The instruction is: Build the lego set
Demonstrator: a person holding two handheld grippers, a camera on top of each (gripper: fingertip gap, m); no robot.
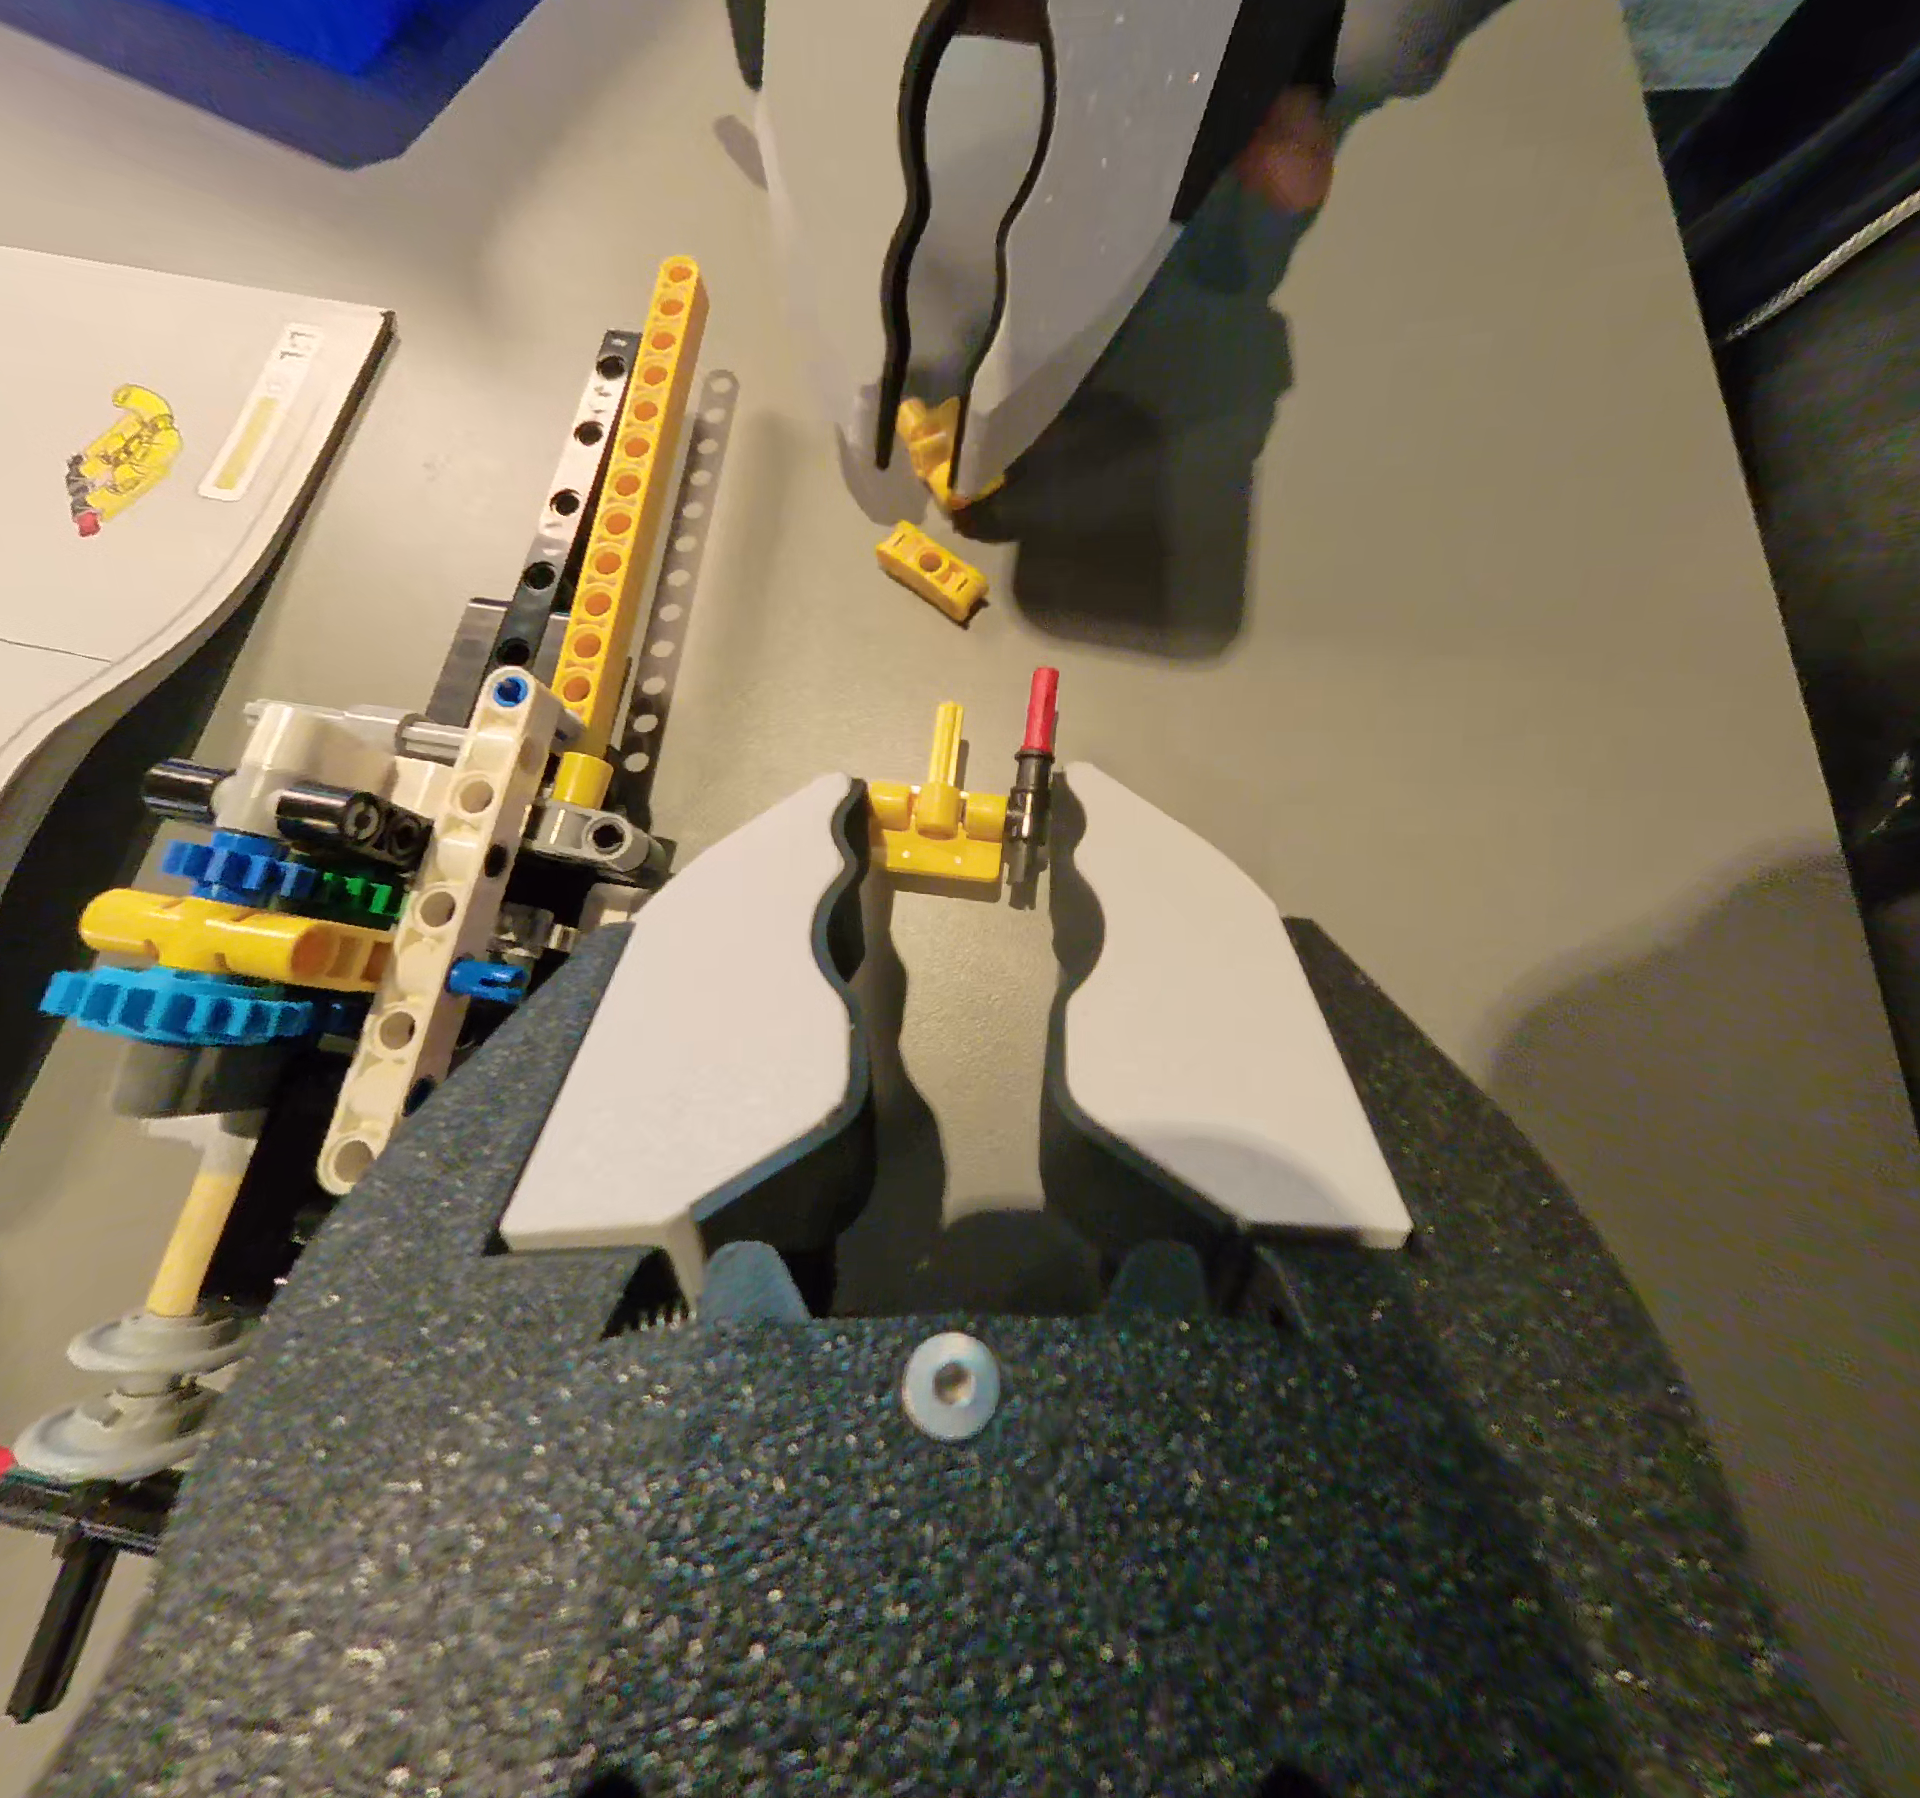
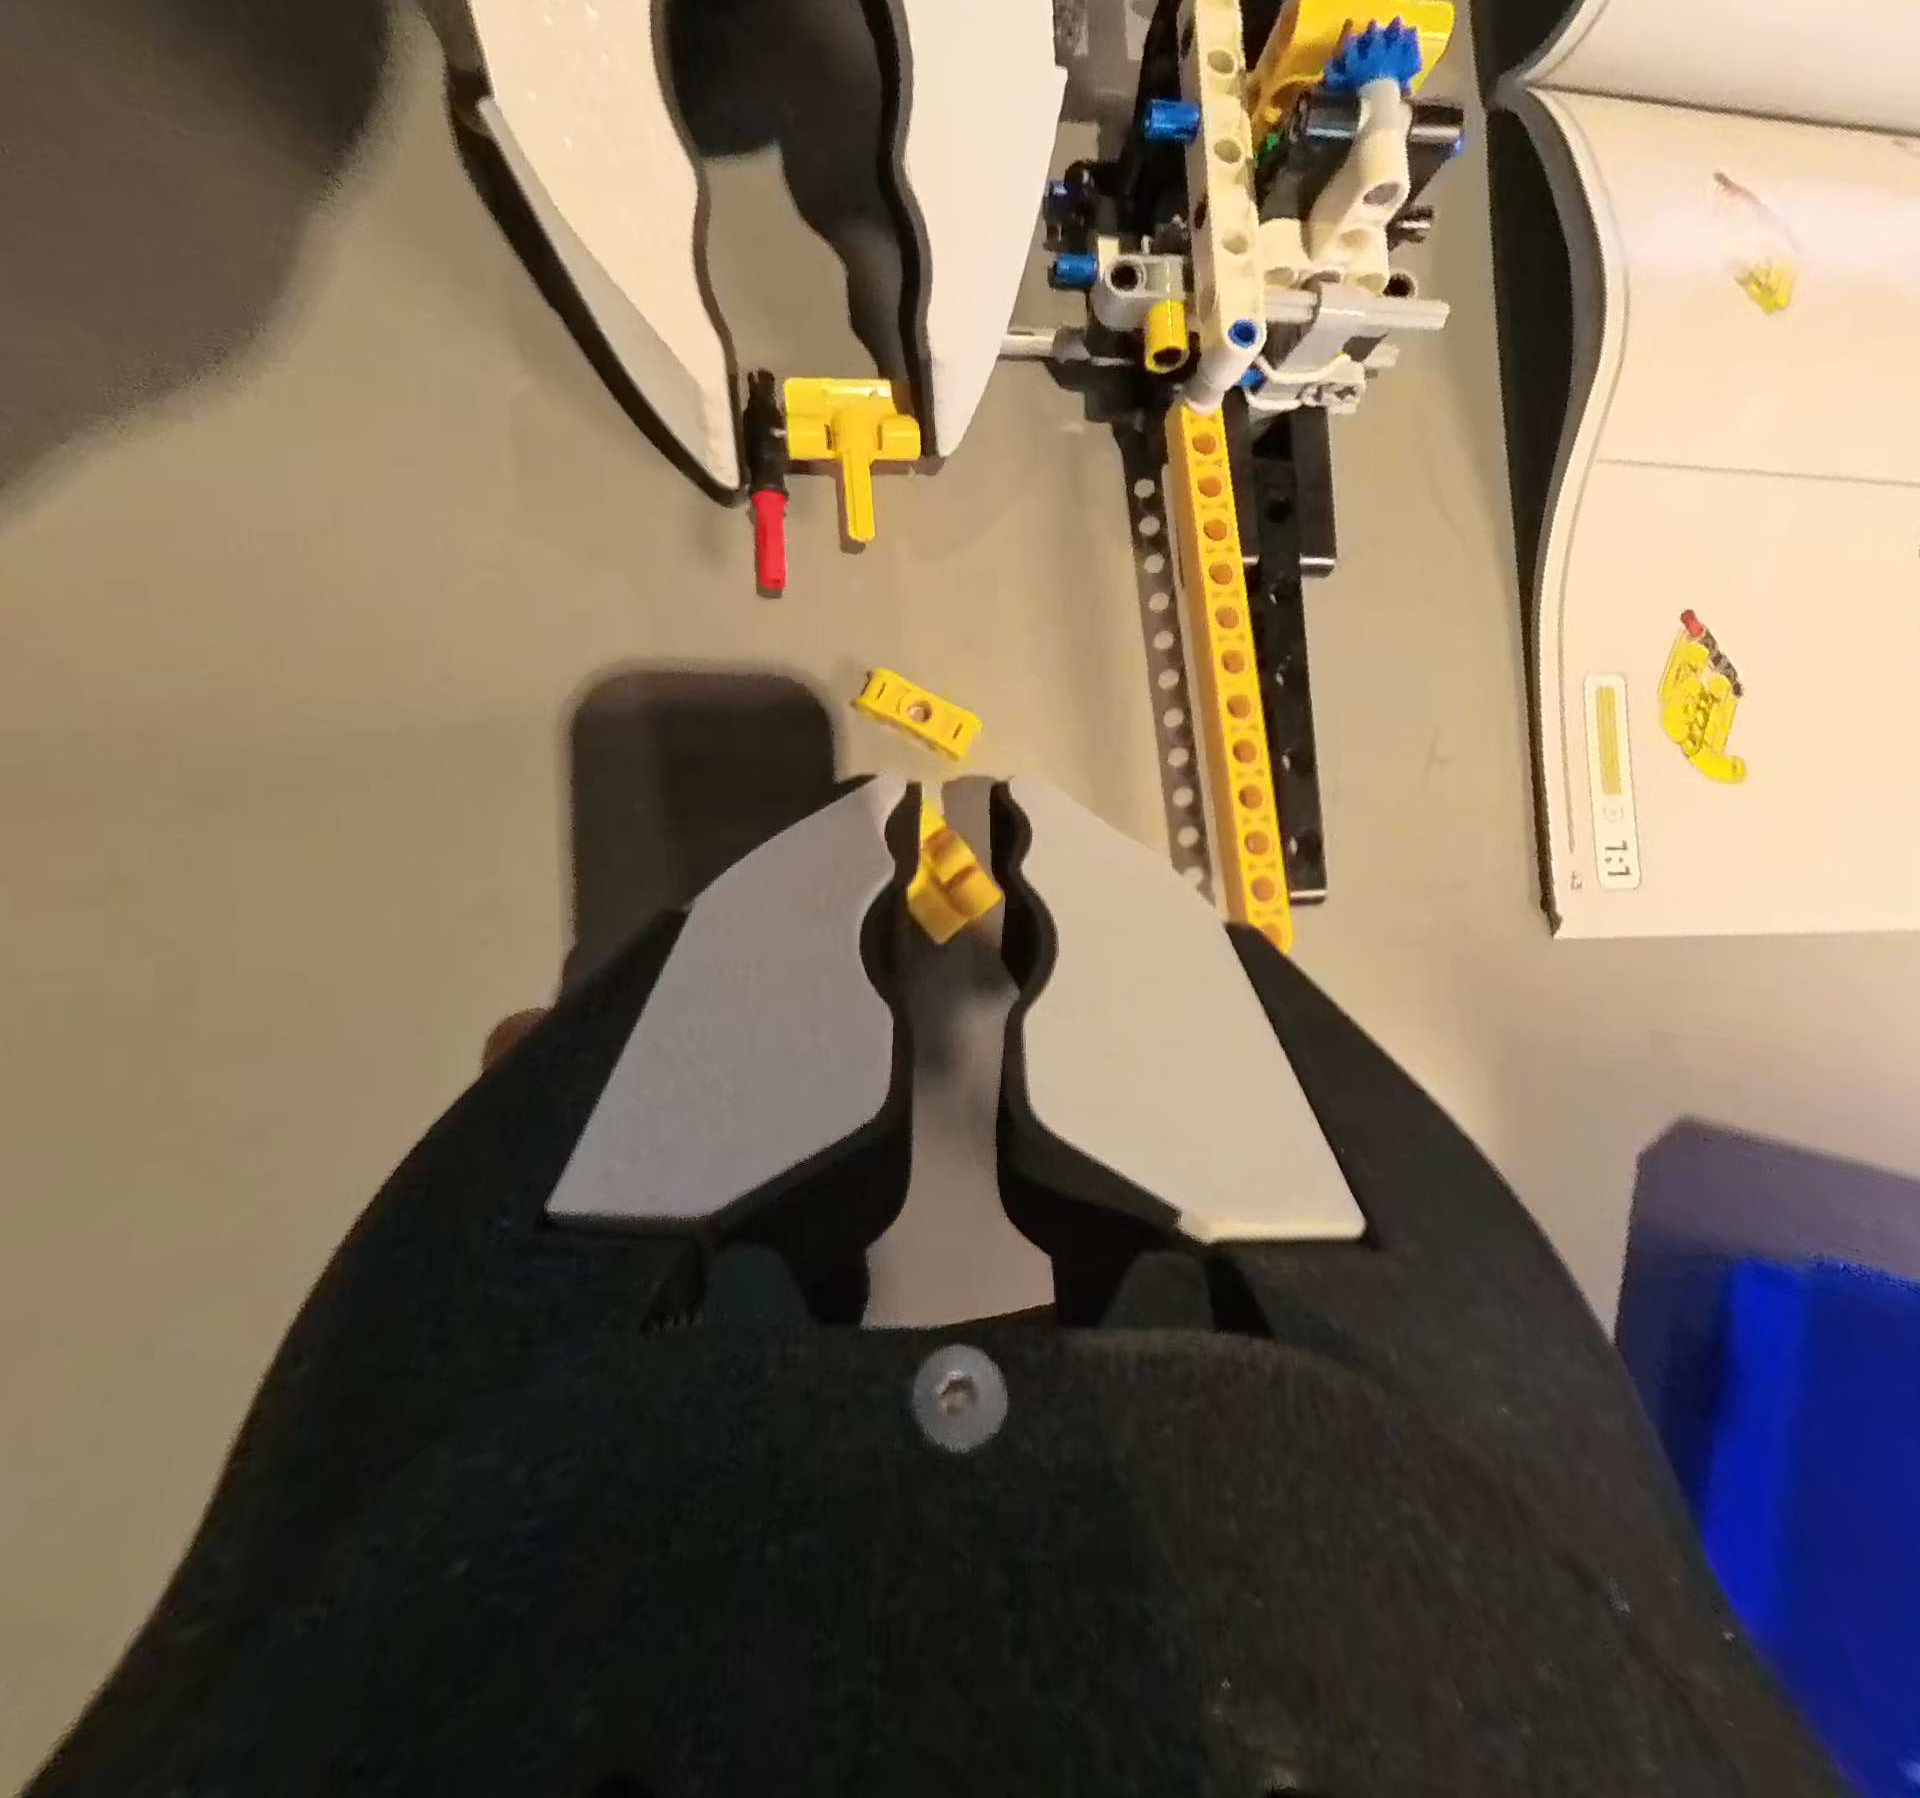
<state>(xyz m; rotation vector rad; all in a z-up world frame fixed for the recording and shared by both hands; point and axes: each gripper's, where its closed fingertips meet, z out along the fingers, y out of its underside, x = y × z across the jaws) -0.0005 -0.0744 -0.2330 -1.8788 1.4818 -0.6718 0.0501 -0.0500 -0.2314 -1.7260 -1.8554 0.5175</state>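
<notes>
Two claws are working the desk. We're closing our right claw [image 2: 948,798] around a small yellow piece [image 2: 945,878] near the right edge, while our left claw [image 1: 961,818] is sitting open around a yellow bracket [image 1: 938,839] and red pin [image 1: 1035,772]. Beside them the model [image 1: 436,834] is waiting. We're risking a slip: that tilted piece could pop free.

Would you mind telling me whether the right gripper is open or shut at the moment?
Shut on a small yellow piece: the right gripper has its fingertips nearly meeting, the piece tilted between them.
</notes>
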